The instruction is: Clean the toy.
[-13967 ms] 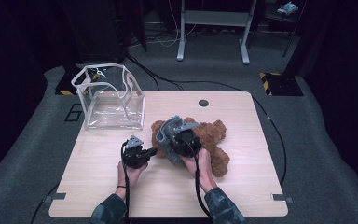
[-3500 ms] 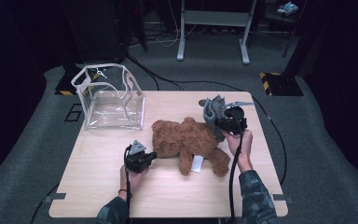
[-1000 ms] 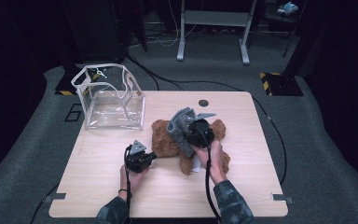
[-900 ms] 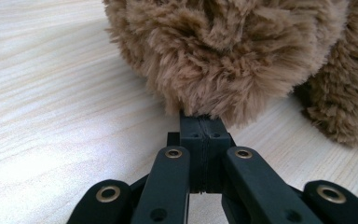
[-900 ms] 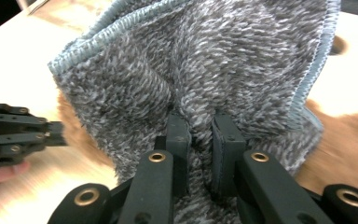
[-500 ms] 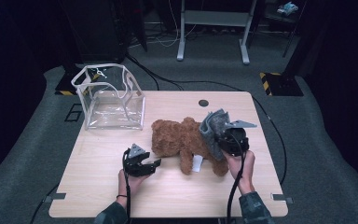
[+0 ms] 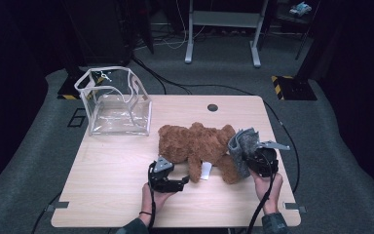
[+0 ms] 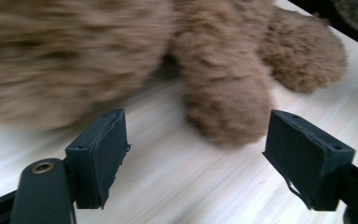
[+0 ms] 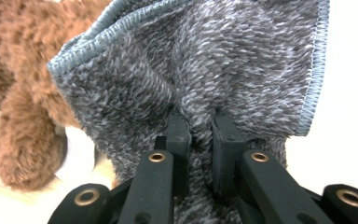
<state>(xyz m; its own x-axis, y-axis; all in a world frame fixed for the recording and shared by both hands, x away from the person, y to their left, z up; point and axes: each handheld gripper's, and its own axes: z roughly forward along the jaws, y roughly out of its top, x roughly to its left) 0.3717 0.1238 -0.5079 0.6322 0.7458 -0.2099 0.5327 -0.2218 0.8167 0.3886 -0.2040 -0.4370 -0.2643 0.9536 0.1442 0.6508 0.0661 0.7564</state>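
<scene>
Up close, the left gripper [image 8: 193, 154] has just been opening: its jaws stand wide with only bare table [image 7: 112, 170] between them, just short of a paw of the one brown teddy bear [image 7: 199, 146] lying mid-table. The right gripper [image 9: 198, 135] is pinched tight on one grey cloth [image 9: 205, 60], which hides the bear's far end. One clear box [image 7: 114, 102] stands at the back left corner, and the bear is blurred in the left gripper view.

The left tool [image 7: 181, 181] sits low over the bench, pointing right, its jaws just opened wide with nothing between the pads [image 8: 98, 156]. The right tool [image 7: 247, 155] points left, jaws nearly together, pinching a cloth [image 9: 200, 70].
</scene>
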